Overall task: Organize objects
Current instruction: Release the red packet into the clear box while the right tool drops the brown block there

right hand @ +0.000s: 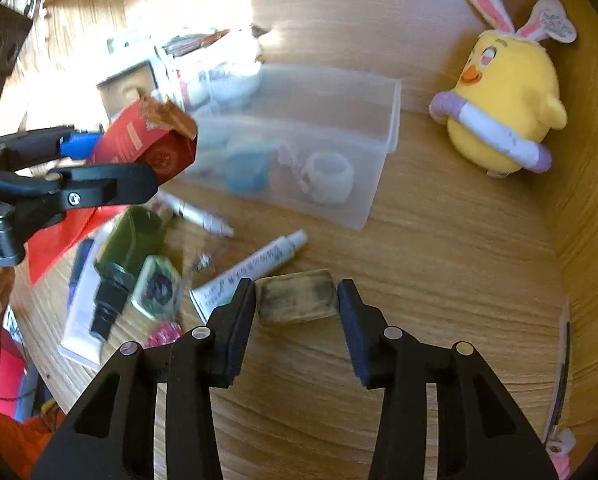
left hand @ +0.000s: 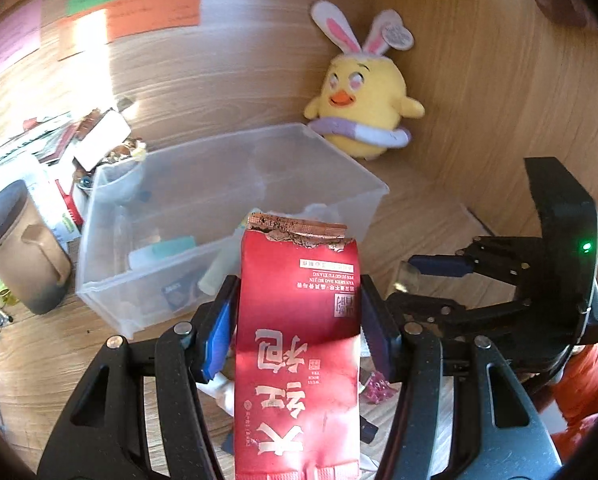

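Wooden desk [right hand: 439,248]: bears all items, wood panels behind and to the side

Clear plastic bin [left hand: 339,176]: open-topped, mid-desk, small items lying inside

Yellow chick plush [left hand: 363,92]: rabbit ears, upright in the corner beyond the bin

Brown mug [left hand: 27,248]: left of the bin

Red tea packet [left hand: 299,340]: torn top, raised off the desk near the bin's front wall, clamped at both sides by the left gripper [left hand: 297,320]

White tube [right hand: 255,268]: lying flat in front of the bin

Small tan block [right hand: 297,296]: on the desk between the right gripper [right hand: 297,300] fingers, left finger touching, right finger just clear; not gripped
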A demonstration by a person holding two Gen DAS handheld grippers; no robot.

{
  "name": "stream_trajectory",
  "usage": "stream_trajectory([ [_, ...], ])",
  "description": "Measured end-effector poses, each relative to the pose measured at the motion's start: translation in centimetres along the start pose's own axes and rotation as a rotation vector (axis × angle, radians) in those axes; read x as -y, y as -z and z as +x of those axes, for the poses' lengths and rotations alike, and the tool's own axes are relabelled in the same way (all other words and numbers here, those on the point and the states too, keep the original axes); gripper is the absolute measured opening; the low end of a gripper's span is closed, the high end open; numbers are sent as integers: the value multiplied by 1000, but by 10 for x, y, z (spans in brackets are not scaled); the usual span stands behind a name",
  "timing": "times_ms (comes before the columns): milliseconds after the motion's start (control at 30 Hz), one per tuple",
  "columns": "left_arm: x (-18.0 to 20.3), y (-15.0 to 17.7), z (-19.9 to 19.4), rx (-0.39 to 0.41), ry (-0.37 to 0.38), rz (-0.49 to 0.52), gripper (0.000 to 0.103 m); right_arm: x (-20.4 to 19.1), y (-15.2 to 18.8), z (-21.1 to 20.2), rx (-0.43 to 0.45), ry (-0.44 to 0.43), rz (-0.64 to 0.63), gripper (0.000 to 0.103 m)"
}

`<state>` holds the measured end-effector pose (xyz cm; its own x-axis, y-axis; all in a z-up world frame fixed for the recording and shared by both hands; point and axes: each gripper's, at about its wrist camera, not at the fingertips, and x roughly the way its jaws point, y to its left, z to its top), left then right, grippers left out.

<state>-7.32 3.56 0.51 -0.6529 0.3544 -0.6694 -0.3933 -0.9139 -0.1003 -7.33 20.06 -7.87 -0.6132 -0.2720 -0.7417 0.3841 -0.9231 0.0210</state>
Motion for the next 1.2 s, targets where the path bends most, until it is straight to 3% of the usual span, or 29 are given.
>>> stream_trajectory([
  [300, -17, -10, -19, 78, -35, -56, 57, 2, -33, -25, 133, -7, 46, 39],
  [633, -37, -25, -29, 137, -74, -101, 57, 5, -66, -32, 223, -34, 86, 39],
  [867, -54, -34, -17, 121, -90, -133, 57, 1, -90, -23, 242, -50, 85, 39],
  [1200, -74, -42, 23, 21, -108, -144, 57, 0, -112, 6, 209, -58, 98, 39],
])
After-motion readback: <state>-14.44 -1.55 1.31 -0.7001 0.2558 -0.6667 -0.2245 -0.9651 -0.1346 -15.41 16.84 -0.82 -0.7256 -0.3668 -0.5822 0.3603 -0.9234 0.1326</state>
